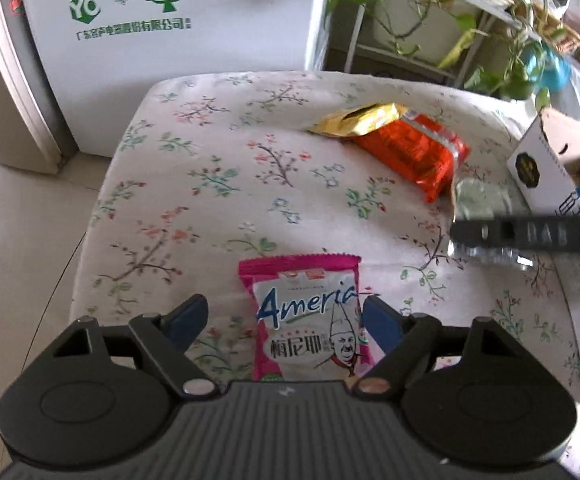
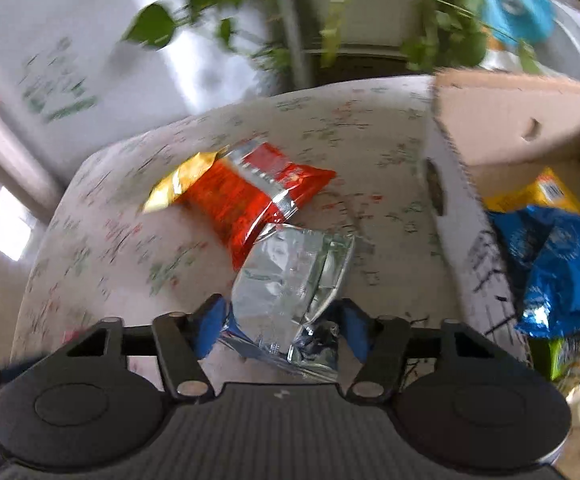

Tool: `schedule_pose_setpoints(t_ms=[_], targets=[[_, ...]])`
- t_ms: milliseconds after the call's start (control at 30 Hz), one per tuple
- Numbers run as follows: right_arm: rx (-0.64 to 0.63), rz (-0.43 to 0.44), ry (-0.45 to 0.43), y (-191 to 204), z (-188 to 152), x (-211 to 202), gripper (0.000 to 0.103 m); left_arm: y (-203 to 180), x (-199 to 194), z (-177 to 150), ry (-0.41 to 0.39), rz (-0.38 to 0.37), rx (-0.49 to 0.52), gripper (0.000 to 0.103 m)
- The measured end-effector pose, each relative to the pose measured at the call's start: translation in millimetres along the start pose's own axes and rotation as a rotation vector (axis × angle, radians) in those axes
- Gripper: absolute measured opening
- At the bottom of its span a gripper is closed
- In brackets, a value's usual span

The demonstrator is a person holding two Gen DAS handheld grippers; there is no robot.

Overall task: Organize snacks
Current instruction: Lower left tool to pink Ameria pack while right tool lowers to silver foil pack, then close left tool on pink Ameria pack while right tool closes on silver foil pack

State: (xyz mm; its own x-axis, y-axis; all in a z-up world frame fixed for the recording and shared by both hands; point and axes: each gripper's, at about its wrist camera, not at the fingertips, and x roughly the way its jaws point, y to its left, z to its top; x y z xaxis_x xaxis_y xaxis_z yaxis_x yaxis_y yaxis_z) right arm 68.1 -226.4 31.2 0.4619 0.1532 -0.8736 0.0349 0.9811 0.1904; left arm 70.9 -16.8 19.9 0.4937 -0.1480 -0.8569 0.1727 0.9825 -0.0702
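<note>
1. Left wrist view: the pink snack packet lies flat on the floral-covered counter, between the left tongs; the right pad touches its edge, the left pad stands clear, so no grip.
2. Right wrist view: the right tongs straddle a silver packet; blur hides whether the pads press it.
3. An orange packet overlaps a gold packet beyond.
4. To the right, the cardboard box holds a blue bag.

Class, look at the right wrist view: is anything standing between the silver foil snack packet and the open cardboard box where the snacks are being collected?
Nothing visible does. The silver foil snack packet sits between the right gripper's blue pads, and only bare floral tablecloth separates it from the open cardboard box to its right.
</note>
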Motion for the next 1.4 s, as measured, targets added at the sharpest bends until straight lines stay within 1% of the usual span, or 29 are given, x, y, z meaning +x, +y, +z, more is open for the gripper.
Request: schedule_pose_setpoints(t_ms=[67,133,200,267,333,367,400,433,500,567,600,633,733,867,933,967,1033,1067,1133,1167,1200,1267,1367,1400], targets=[[-0.061,0.017,0.025,5,-2,-2,0.068,6,-4,0,0.008,-0.013,-0.002,0.085],[-0.093,0.002,0.024,9,-4,-4,0.07,8,-5,-2,0.015,-0.005,0.0,0.087],[-0.044,0.012,0.014,7,-1,-3,0.079,5,-3,-4,0.024,-0.005,0.015,0.087],[0.038,0.046,0.009,2,2,-2,0.084,1,0,-5,0.028,-0.001,0.034,0.09],[0.093,0.054,0.012,0,3,1,0.088,-7,4,-5,0.016,0.018,0.07,0.091],[0.091,0.047,0.011,2,1,3,0.089,-12,7,-6,0.015,0.036,0.094,0.092],[0.077,0.031,0.008,5,1,6,0.089,-16,11,-6,0.015,0.053,0.115,0.095],[0.066,0.017,0.008,8,-1,8,0.089,-17,11,-7,-0.002,0.066,0.113,0.097],[0.056,-0.01,-0.002,10,-4,12,0.092,-16,15,-6,-0.003,0.081,0.095,0.103],[0.044,-0.034,-0.012,13,-4,14,0.094,-12,18,-5,-0.002,0.064,0.054,0.103],[0.031,-0.048,-0.014,15,-5,16,0.095,-12,18,-5,-0.007,0.065,0.051,0.103],[0.019,-0.061,-0.015,16,-5,17,0.095,-14,18,-6,-0.01,0.068,0.062,0.103],[-0.017,-0.105,-0.02,19,-6,20,0.095,-12,18,-6,-0.008,0.061,0.05,0.103],[-0.054,-0.136,-0.031,21,-9,21,0.095,-13,18,-6,-0.004,0.063,0.043,0.103],[-0.071,-0.156,-0.042,23,-10,21,0.091,-14,18,-5,0.001,0.066,0.045,0.103],[-0.088,-0.171,-0.048,24,-11,21,0.087,-14,18,-5,0.004,0.067,0.046,0.103],[-0.093,-0.167,-0.056,23,-10,19,0.078,-14,18,-4,0.01,0.067,0.043,0.102],[-0.093,-0.167,-0.059,23,-9,18,0.069,-13,18,-4,0.009,0.063,0.042,0.1],[-0.082,-0.146,-0.049,22,-8,16,0.067,-14,15,-4,-0.004,0.05,0.049,0.092],[-0.079,-0.134,-0.044,22,-8,15,0.066,-15,13,-4,-0.011,0.043,0.058,0.085],[-0.081,-0.129,-0.04,23,-9,14,0.066,-16,11,-5,-0.02,0.041,0.064,0.074],[-0.09,-0.114,-0.034,27,-11,12,0.066,-17,7,-4,-0.037,0.017,0.069,0.06],[-0.088,-0.081,-0.03,30,-13,5,0.066,-13,6,-4,-0.045,0.017,0.045,0.052],[-0.089,-0.073,-0.032,31,-13,2,0.066,-11,5,-4,-0.045,0.015,0.036,0.052]])
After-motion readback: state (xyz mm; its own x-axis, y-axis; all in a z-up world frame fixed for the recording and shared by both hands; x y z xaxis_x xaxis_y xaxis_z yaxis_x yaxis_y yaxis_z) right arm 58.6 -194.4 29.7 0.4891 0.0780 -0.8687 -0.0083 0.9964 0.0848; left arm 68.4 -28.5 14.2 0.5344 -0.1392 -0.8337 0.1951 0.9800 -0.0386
